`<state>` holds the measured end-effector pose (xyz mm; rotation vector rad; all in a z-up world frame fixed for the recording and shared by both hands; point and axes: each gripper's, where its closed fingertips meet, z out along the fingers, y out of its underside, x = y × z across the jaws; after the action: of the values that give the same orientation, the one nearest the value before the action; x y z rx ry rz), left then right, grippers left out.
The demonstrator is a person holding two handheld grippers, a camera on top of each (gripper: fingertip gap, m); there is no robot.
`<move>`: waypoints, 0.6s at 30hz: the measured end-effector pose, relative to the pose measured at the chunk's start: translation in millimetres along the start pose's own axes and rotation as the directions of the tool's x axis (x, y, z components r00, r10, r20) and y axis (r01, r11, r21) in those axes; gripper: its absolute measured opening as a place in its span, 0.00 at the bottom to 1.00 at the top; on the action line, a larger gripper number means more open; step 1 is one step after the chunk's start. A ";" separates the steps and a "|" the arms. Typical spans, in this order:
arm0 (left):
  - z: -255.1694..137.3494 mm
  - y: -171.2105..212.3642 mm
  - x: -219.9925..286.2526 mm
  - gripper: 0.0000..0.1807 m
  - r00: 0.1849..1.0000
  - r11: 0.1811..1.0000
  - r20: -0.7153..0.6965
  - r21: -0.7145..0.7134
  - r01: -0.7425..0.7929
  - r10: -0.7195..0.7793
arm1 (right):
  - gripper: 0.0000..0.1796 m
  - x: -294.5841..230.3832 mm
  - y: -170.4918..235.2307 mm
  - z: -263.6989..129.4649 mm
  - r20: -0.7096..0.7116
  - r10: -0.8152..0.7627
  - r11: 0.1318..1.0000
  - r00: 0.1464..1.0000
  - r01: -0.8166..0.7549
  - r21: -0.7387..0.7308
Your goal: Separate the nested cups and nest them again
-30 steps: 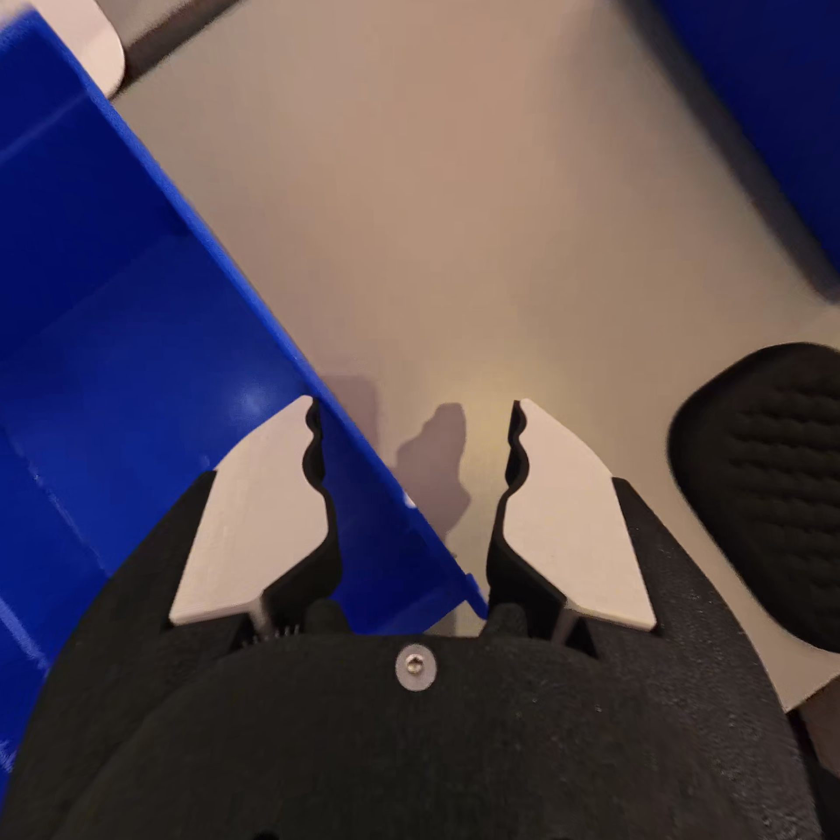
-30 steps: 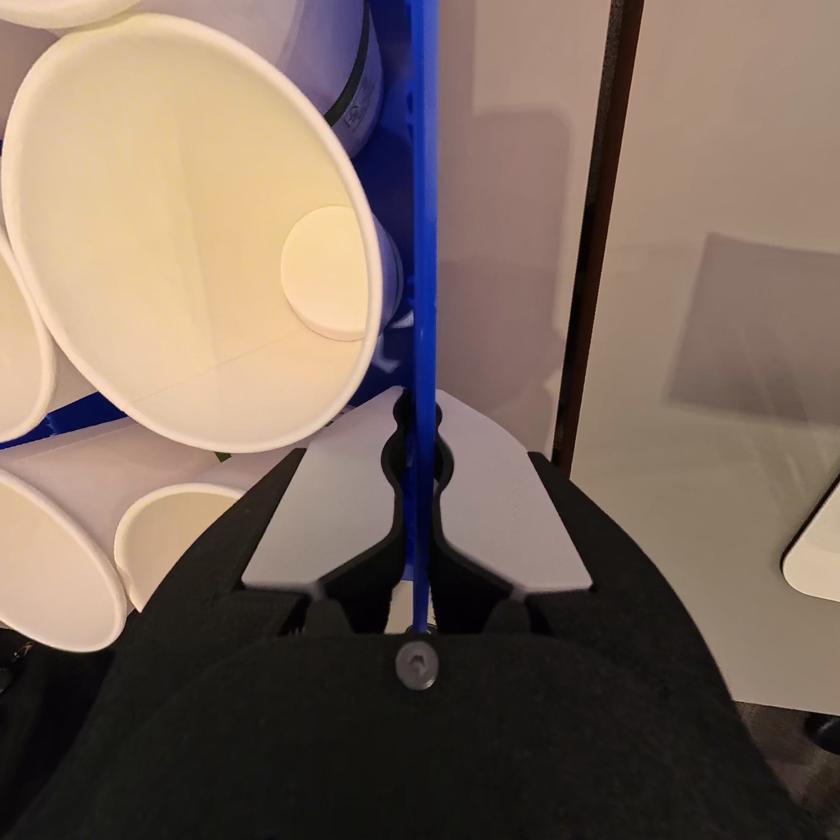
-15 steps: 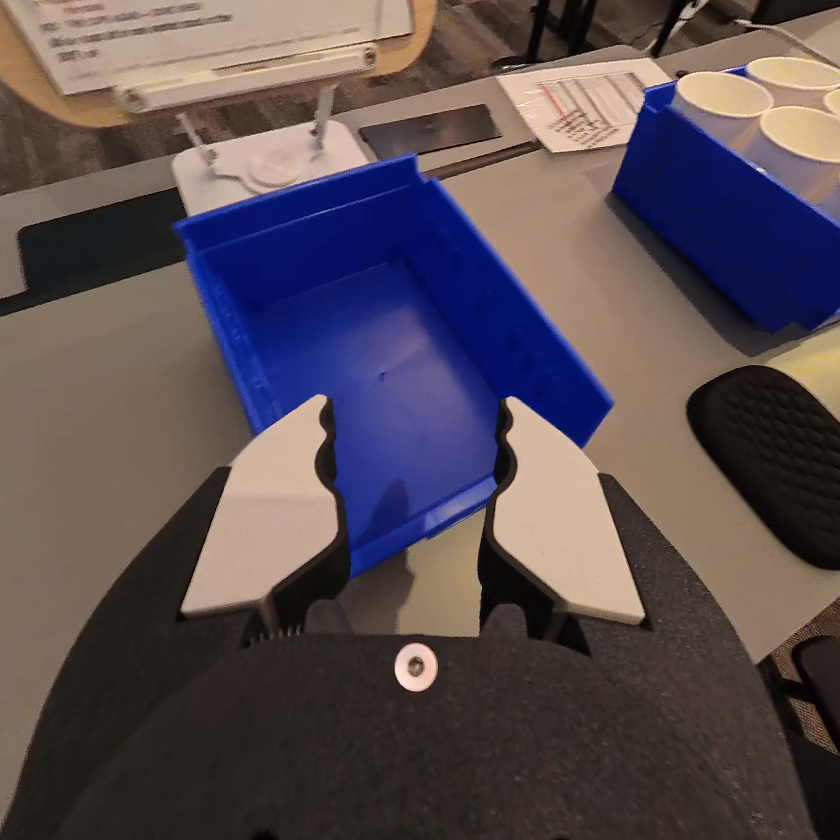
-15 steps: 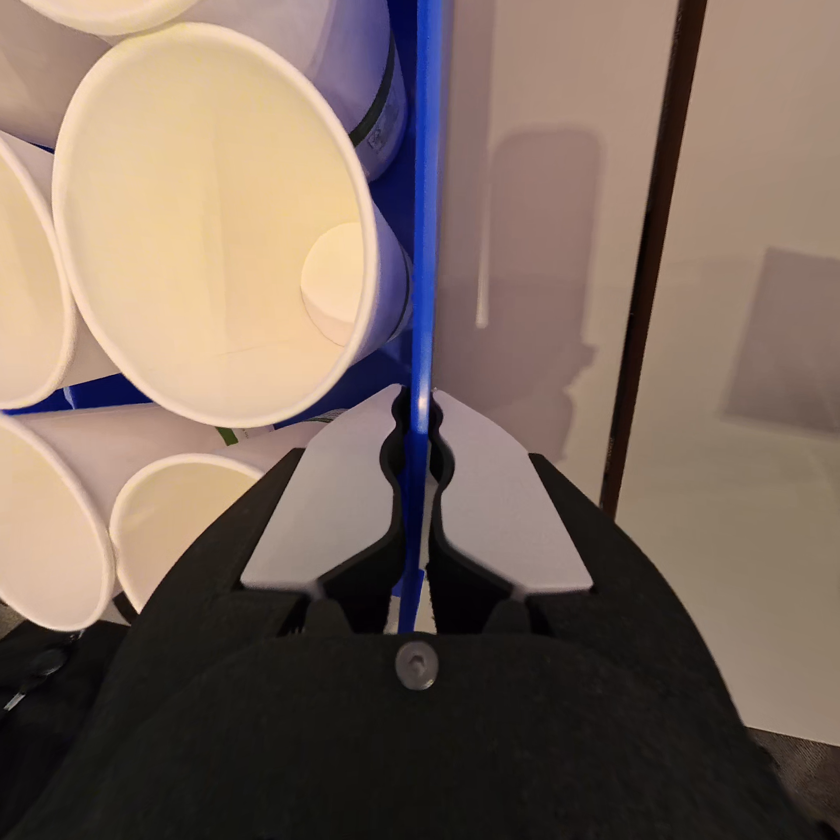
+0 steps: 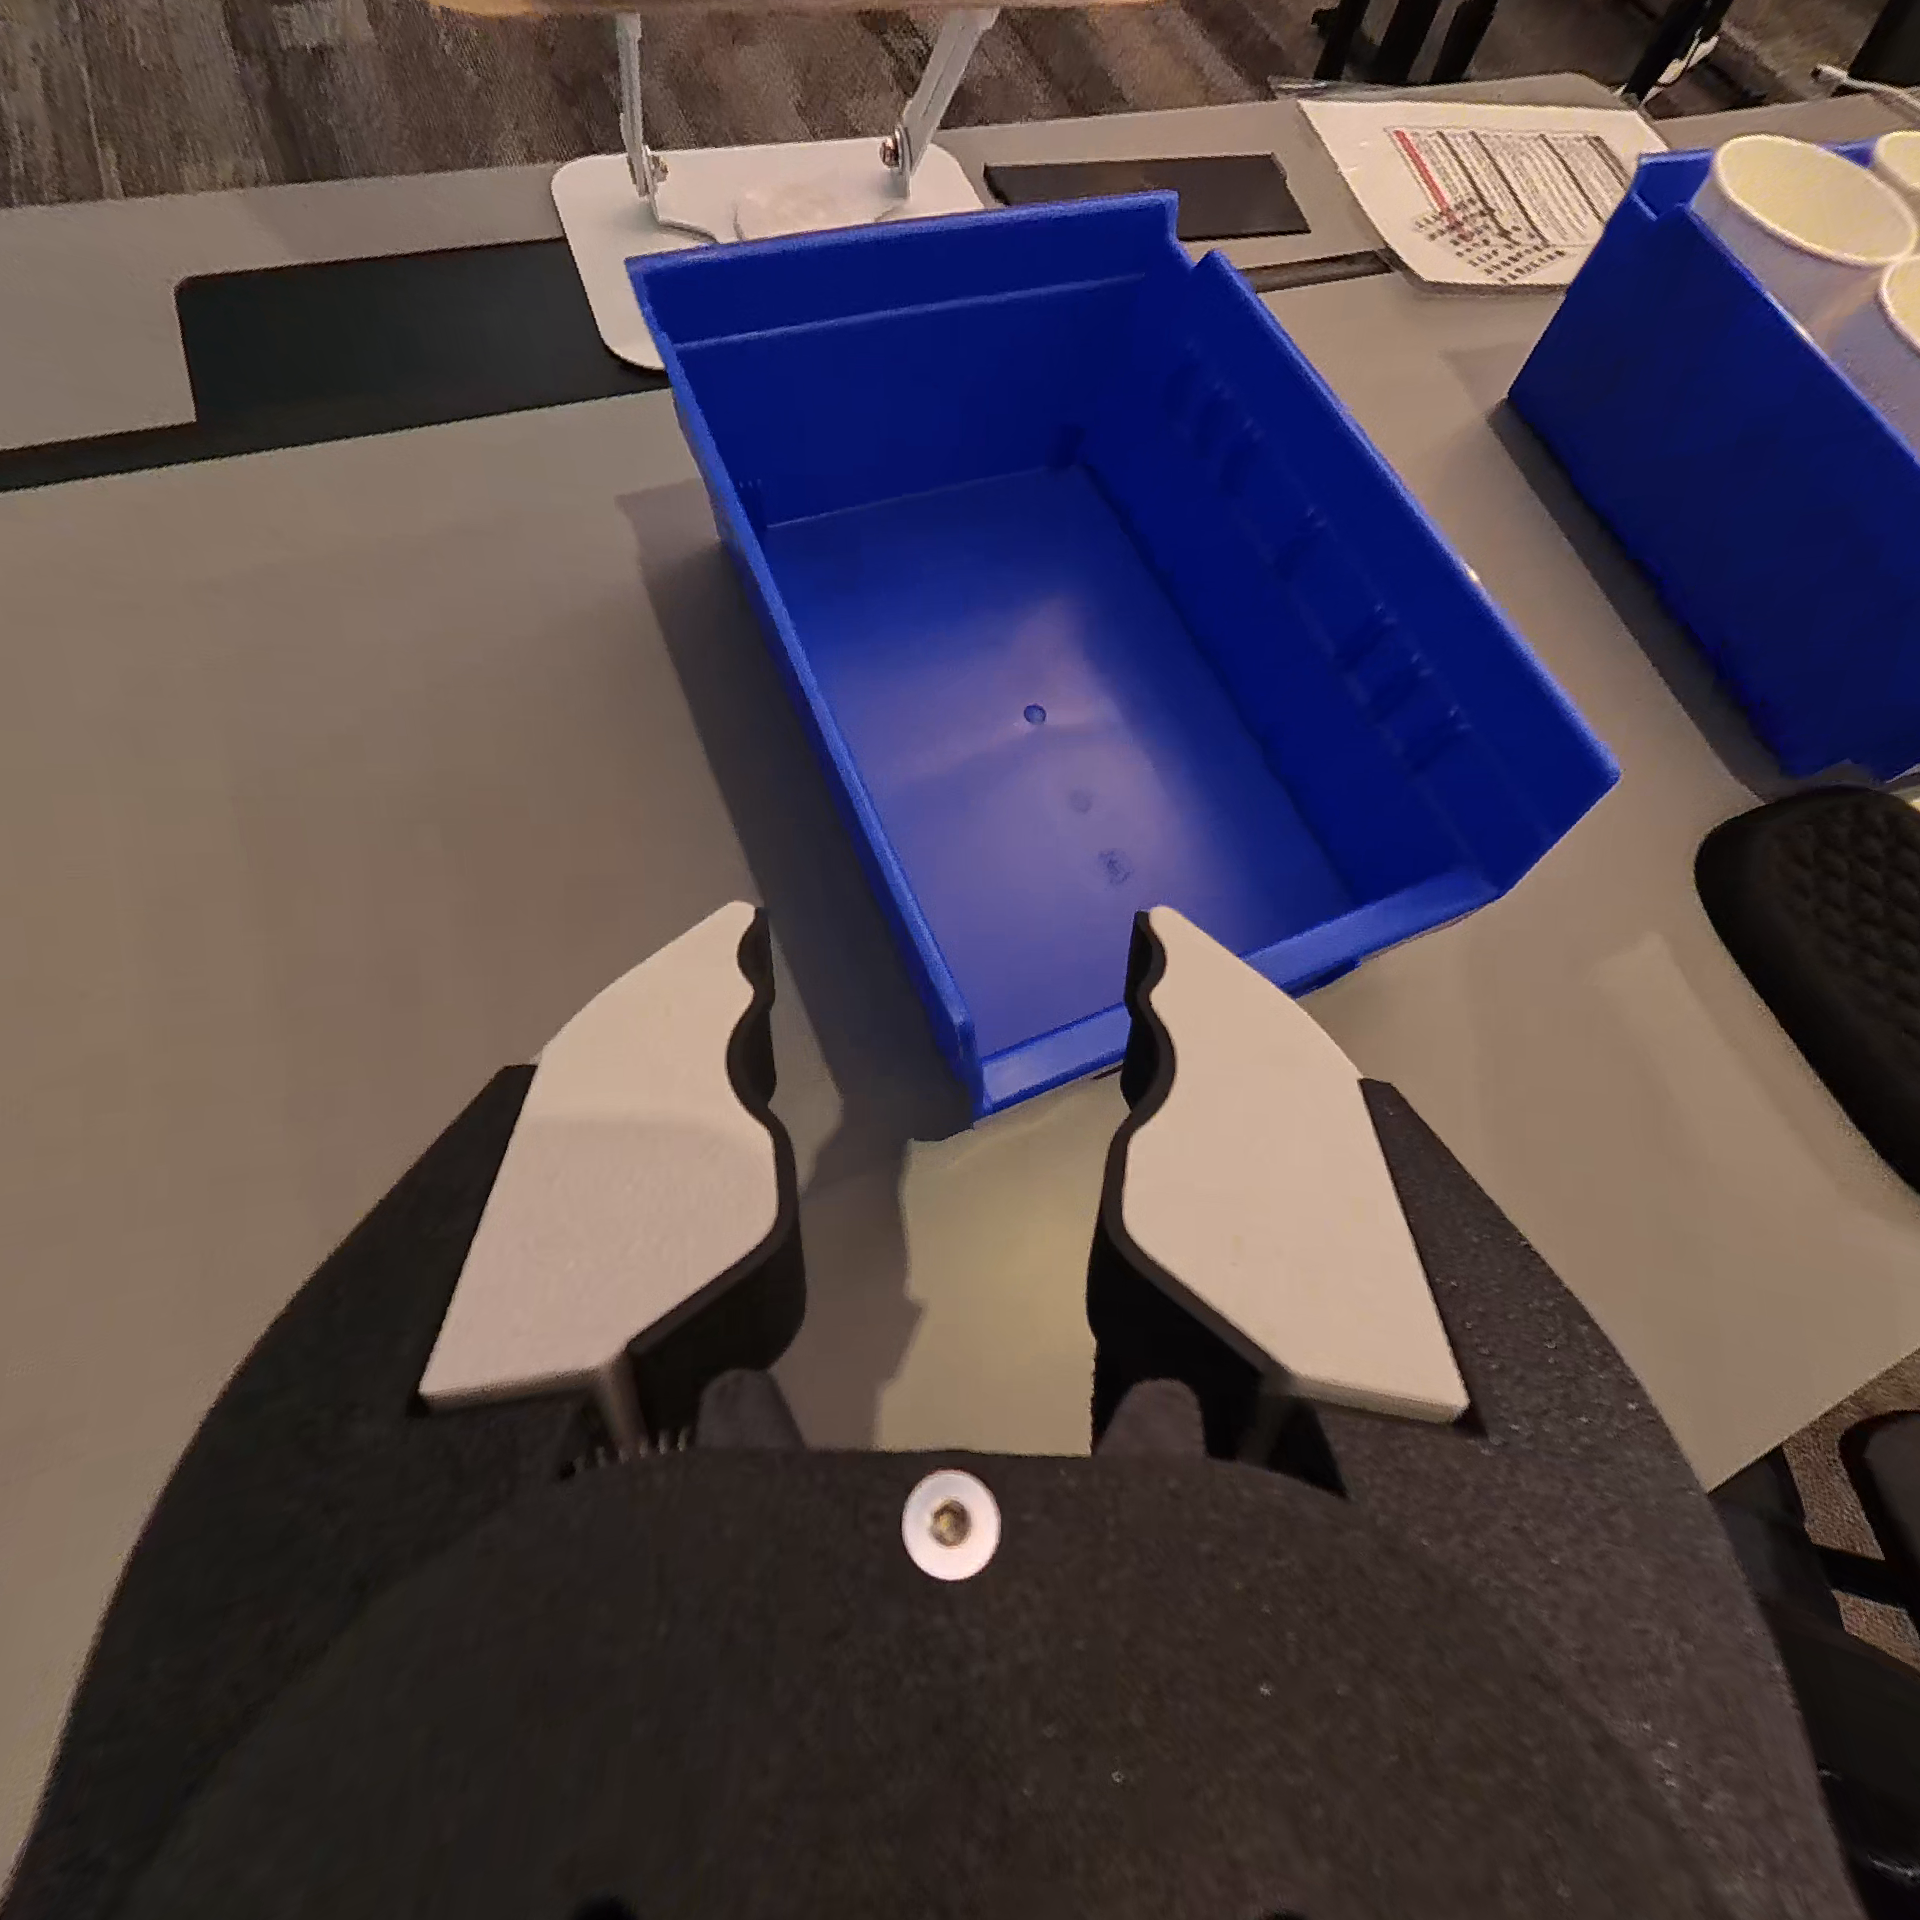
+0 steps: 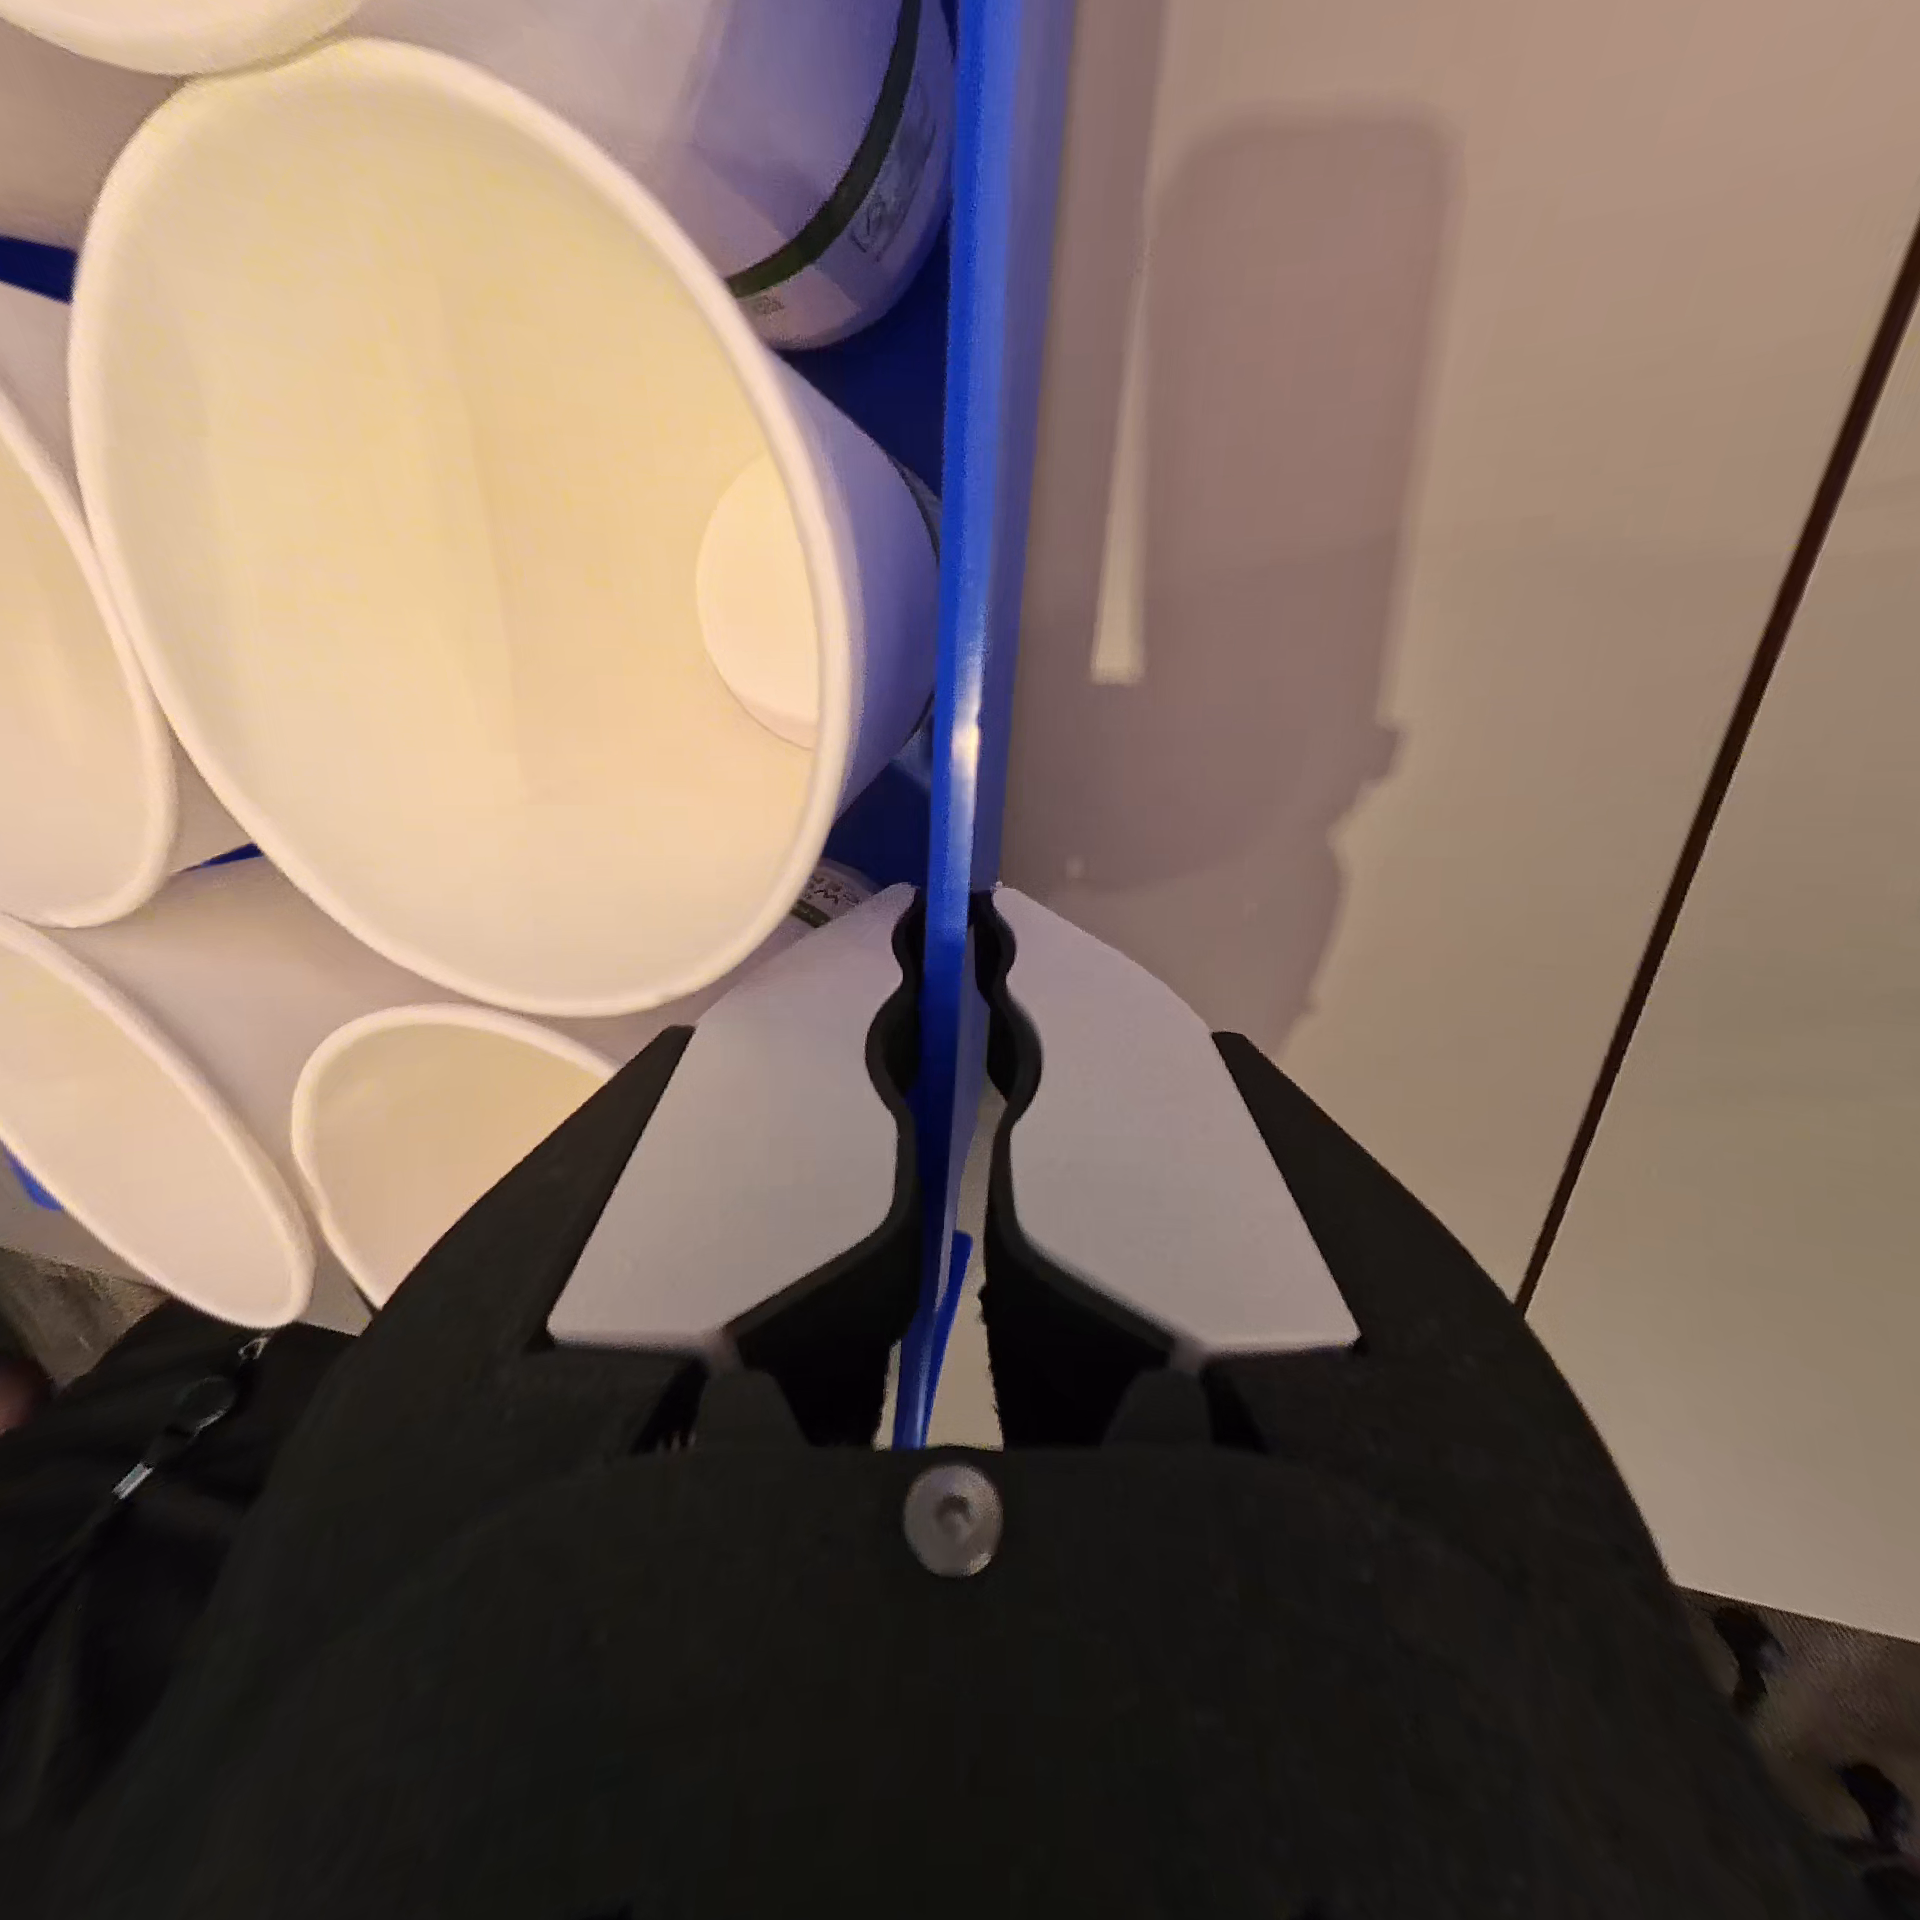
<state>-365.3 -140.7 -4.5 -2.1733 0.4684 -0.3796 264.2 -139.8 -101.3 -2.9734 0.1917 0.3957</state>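
Right tool (image 6: 956, 914) is clamped onto the thin side wall of the blue bin of cups (image 6: 961, 520), which runs straight up the middle of the right wrist view between its narrow-set jaws. White paper cups (image 6: 447, 520) fill the left half of that frame, their mouths tipped toward the camera, so the bin looks lifted or tilted, though the close angle makes that hard to confirm. One large cup sits just beside the gripped wall, near the left finger (image 6: 790, 1122).

Left tool (image 5: 948, 935) holds nothing; its jaws stand wide apart over the grey bench (image 5: 364, 779), at the near corner of an empty blue bin (image 5: 1049, 727) in the centre of the left wrist view. The cup-filled bin also shows at the right edge of that frame, with a printed sheet (image 5: 1496, 177) in the upper right and a black padded rest (image 5: 1829, 935) at the right.

The main risk, as I judge it, lies in the pinch on that wall. It is a thin, smooth plastic edge carrying a loaded bin; a slip or a twist could drop it or let it swing, and loose cups would roll out onto the bench. Tilting further would spill them the same way. The left-hand finger could also dent the neighbouring cup's rim if the grip shifts. No cup is separated yet, so the task has hardly begun.
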 end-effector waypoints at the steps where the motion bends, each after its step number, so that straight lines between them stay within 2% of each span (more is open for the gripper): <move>1: 0.0 1.2 -1.7 0.36 1.000 1.000 -0.002 0.001 0.005 -0.005 | 0.04 1.1 1.1 2.4 -0.006 0.004 1.000 1.000 -0.004 -0.010; 18: 10.1 13.3 6.2 0.35 1.000 1.000 -0.024 -0.030 -0.003 0.002 | 0.03 1.8 4.0 18.6 0.037 -0.041 0.990 0.998 0.045 -0.136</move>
<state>-358.2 -144.1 -20.4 -2.1987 0.4927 -0.3995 260.7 -141.1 -120.1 -3.0964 0.1004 0.4721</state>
